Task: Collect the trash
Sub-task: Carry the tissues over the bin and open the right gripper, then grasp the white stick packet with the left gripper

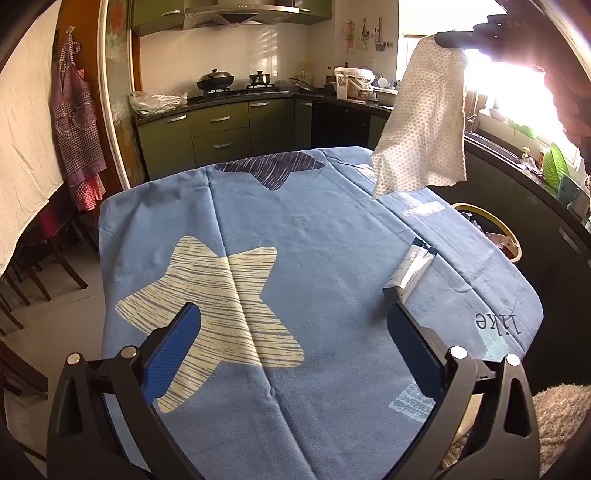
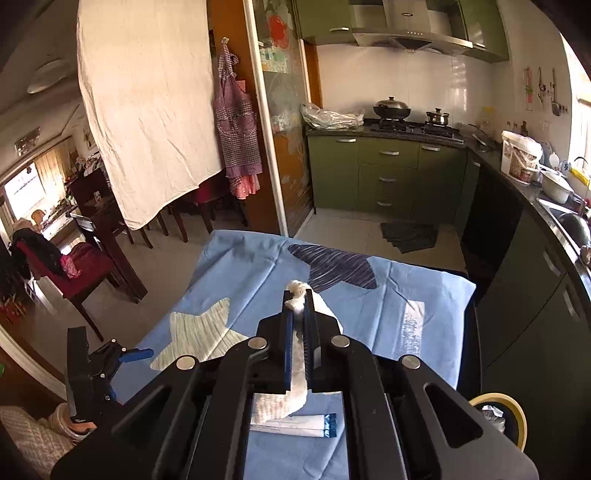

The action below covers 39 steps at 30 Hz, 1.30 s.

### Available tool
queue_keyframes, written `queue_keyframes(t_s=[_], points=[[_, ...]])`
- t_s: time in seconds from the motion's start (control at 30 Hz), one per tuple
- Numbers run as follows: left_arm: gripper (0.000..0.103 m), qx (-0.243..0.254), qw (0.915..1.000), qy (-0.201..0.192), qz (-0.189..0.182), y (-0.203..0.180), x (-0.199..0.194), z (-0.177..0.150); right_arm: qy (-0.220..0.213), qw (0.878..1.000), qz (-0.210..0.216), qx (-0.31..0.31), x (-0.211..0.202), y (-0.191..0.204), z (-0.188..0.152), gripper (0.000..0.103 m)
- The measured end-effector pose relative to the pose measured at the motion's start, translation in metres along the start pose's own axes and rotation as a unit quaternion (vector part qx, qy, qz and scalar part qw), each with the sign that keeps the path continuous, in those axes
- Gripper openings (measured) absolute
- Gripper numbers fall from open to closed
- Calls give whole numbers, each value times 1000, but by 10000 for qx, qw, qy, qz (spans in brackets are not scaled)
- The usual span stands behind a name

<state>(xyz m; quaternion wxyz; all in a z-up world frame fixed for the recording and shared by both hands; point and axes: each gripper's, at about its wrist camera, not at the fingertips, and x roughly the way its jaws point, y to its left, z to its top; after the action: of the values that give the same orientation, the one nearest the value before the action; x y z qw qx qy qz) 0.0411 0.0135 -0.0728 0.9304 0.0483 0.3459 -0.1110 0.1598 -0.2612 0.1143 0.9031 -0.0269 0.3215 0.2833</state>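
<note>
While right fingers point(image 2: 298, 295) pinch paper towel point(image 1: 421, 122), left fingers point(image 1: 293, 325) wide; bin point(image 1: 511, 230) half-hidden.

Readable text from my two grippers' views:

1. The word "like", printed in dark letters on my blue tablecloth point(image 1: 332, 258), near the right-hand edge in the left wrist view. It appears upside down from where I hold the tool.

2. A pale printed patch on the same tablecloth carries rows of small lettering in the right wrist view; too fine for me to read.

3. A small brand plate on the range hood point(image 2: 397, 22) in the right wrist view; letters present, not legible.

4. The white and blue sachet point(image 2: 295, 424) on the cloth has a line of print; I cannot read it.
</note>
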Motion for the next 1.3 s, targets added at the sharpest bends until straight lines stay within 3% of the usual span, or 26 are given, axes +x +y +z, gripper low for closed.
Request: queue_keyframes(t_s=[0.2, 0.4, 0.5, 0.73, 0.77, 0.8, 0.83, 0.87, 0.93, 1.17, 1.3], points=[[96, 273, 9994, -6, -223, -22, 6, 7, -12, 9969, -670, 416, -29, -54, -8, 6], [96, 400, 9984, 150, -375, -39, 19, 9, 110, 9862, -1352, 949, -64, -128, -34, 6], [96, 425, 9980, 195, -436, -45, 23, 10, 334, 9769, -1718, 1226, -64, -168, -53, 6], [96, 563, 9971, 260, -446, -55, 28, 14, 985, 9547, -2075, 1892, -39, -255, -110, 7], [96, 573, 9970, 266, -446, -56, 28, 15, 1182, 9482, -2285, 1865, -31, -263, -118, 21], [96, 588, 9969, 268, -443, -56, 28, 15, 1317, 9385, -2619, 1823, -26, -269, -127, 51], [96, 609, 9968, 268, -445, -57, 29, 16, 1420, 9288, -2968, 1704, -21, -274, -134, 63], [96, 638, 9966, 269, -450, -58, 29, 16, 1531, 9186, -3293, 1562, -18, -278, -143, 67], [96, 693, 9962, 281, -444, -60, 30, 17, 1635, 9028, -3702, 1453, -18, -280, -158, 66], [96, 1005, 9922, 390, -625, -70, 43, 26, 1235, 9308, -3138, 1412, -34, -224, -193, 65], [96, 1602, 9820, 383, -927, -86, 56, 36, 1099, 9440, -2771, 1412, -34, -190, -209, 66]])
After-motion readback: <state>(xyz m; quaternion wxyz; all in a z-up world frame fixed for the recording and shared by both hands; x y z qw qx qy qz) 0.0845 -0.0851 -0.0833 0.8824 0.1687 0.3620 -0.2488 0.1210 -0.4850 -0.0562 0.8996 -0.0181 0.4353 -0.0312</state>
